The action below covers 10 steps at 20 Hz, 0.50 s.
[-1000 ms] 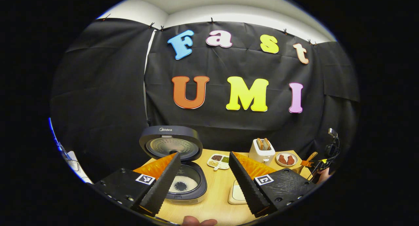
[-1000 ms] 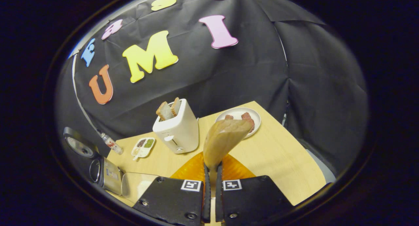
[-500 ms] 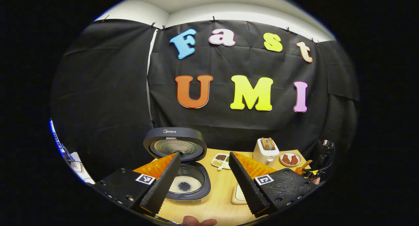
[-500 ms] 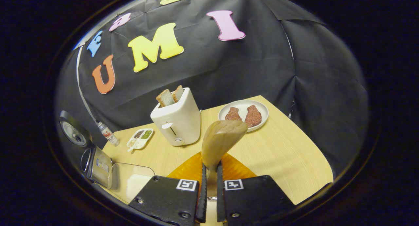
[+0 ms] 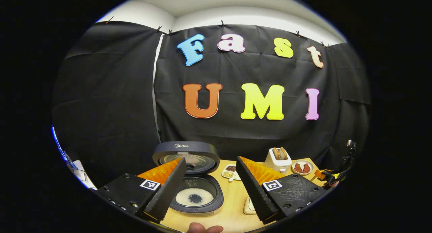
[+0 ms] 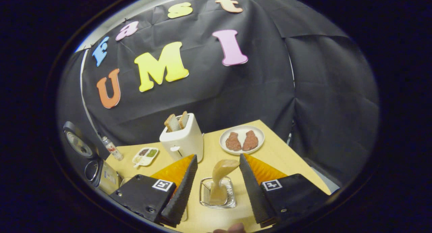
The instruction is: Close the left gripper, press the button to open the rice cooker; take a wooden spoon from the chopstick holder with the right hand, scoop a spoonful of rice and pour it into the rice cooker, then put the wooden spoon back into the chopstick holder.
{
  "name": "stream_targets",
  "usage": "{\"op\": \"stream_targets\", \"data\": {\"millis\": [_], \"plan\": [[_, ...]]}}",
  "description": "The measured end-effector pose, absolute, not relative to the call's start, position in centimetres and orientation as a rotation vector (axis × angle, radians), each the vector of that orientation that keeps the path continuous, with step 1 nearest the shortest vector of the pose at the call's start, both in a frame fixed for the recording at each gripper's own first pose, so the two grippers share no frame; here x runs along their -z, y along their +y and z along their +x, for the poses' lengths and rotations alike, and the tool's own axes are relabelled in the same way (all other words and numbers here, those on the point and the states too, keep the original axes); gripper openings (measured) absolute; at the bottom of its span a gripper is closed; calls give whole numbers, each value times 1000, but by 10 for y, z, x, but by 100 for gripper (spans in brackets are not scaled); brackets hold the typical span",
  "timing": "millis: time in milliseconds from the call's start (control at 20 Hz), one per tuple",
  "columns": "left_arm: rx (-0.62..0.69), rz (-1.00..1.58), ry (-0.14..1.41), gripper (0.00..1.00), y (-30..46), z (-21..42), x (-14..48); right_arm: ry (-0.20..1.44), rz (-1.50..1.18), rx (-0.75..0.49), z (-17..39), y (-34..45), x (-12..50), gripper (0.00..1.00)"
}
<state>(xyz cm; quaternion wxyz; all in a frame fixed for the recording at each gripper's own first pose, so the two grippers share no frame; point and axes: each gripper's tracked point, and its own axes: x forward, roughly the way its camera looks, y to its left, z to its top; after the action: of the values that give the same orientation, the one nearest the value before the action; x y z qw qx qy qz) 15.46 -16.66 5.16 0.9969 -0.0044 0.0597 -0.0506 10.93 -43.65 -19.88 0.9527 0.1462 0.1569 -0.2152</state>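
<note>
In the left gripper view, the left claw (image 5: 211, 187) hangs with its fingers spread apart above the bench (image 5: 233, 199), and the rice cooker (image 5: 195, 196) sits open below it, lid up, with white rice in the pot. In the right gripper view, the right claw (image 6: 216, 189) is spread wide, gripping nothing. The wooden spoon (image 6: 221, 177) stands between its fingers, bowl up, in the wire chopstick holder (image 6: 217, 194), with the toaster (image 6: 182, 138) and a plate (image 6: 241, 141) beyond.

wall: black cloth (image 5: 111, 101) | ceiling: white (image 5: 216, 10) | table: light wood (image 6: 287, 158)
</note>
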Motion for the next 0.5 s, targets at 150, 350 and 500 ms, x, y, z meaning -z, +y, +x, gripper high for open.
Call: {"op": "stream_targets", "data": {"millis": [150, 350, 500], "plan": [[92, -11, 104, 95, -156, 164, -58, 266, 277, 445, 97, -435, 163, 80], [78, -17, 77, 95, -140, 183, -71, 188, 253, 450, 80, -425, 112, 82], [65, -1, 53, 94, -127, 208, -81, 140, 209, 446, 67, -411, 81, 100]]}}
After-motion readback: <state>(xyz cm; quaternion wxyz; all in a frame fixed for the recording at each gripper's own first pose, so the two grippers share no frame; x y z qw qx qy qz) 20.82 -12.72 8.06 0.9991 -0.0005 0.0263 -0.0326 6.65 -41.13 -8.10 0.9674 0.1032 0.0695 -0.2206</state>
